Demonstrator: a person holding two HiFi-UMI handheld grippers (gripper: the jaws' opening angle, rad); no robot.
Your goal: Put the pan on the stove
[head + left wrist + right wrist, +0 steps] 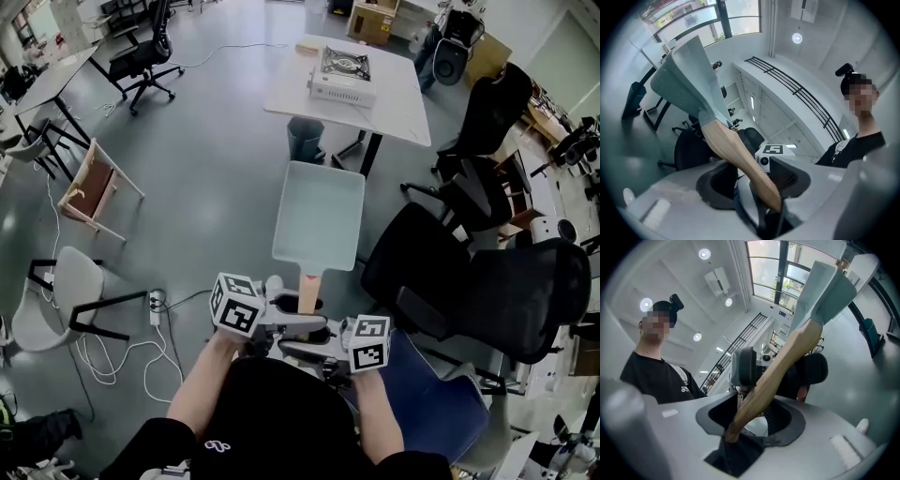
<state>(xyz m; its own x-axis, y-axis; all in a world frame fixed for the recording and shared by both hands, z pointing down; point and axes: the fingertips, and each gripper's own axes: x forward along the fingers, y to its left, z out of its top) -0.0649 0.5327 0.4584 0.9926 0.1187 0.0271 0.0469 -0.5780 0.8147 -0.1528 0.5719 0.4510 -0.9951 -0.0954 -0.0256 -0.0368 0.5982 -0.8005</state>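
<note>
One pan in play, square and pale blue-green, and it is up in the air over the grey floor, held out ahead of the person. It has one wooden handle, pointing back toward the near side, and two tools are on it.

The left tool comes in from the left and the right tool from the right, each carrying one marker cube. They meet at the near end of the handle. In the left gripper view the handle runs down between the jaws of the left tool, with both jaws pressed against the wood. The right gripper view tells the same story: the right tool is pinching the handle, whose butt end sits deep in the throat. Both views show the pan blade rising beyond the jaws.

One stove, a white single-burner unit, sits on the one white desk at the far side, well apart from the pan. One grey bin stands under that desk. Black office chairs crowd the right, and one white chair stands near left beside one power strip on the floor.
</note>
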